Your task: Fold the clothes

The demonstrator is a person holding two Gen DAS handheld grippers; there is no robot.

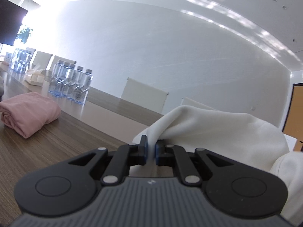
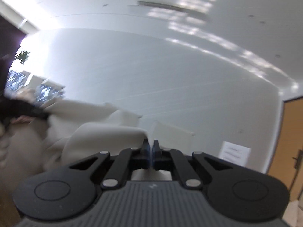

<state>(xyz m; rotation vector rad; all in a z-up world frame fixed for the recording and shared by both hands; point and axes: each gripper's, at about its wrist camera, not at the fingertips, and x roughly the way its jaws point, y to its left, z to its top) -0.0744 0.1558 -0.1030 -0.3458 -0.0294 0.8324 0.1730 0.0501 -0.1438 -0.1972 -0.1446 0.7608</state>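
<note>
Only the left wrist view shows the wooden bench [image 1: 56, 132], a folded pink garment [image 1: 28, 111] and water bottles [image 1: 71, 83] beyond it. The white garment [image 1: 217, 130] hangs pinched in both closed jaws: left gripper [image 1: 151, 149], right gripper [image 2: 151, 151].

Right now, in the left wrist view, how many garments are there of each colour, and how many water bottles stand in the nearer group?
Pink garment, folded on the table: 1
White garment: 1
Water bottles in the nearer group: 5
Total: 7
</note>
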